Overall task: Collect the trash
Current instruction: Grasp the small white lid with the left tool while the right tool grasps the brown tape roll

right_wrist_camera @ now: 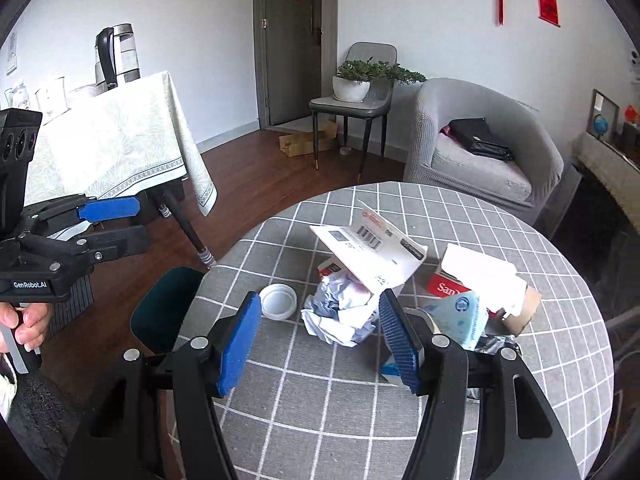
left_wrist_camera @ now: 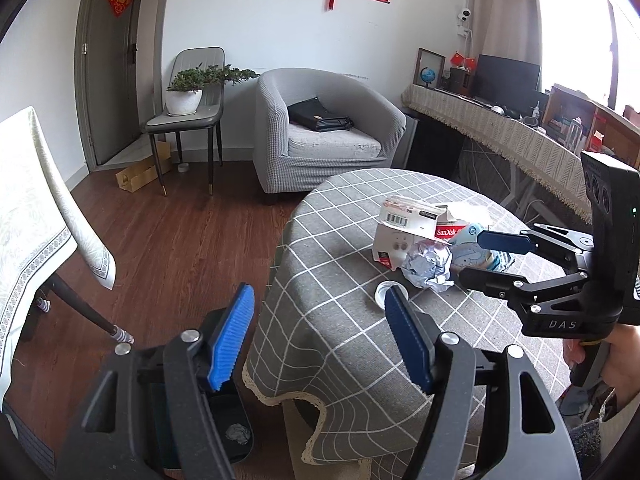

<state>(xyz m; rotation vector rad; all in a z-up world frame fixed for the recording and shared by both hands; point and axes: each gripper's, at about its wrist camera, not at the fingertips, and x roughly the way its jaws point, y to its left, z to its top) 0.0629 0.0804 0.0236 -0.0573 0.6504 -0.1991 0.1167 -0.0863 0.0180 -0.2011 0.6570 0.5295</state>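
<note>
Jaws spread on both, nothing pinched. Right gripper [right_wrist_camera: 318, 336] lower centre, lined up on crumpled paper [right_wrist_camera: 340, 312] mid-bench [right_wrist_camera: 400, 420]. Left gripper [left_wrist_camera: 320, 332] empty above bin [left_wrist_camera: 224, 428] lower left, likely after drop.

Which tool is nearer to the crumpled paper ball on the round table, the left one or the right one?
The right tool. The crumpled paper ball lies just beyond its open fingertips. The left tool is open too, at the table's edge by the white lid, farther away.
</note>
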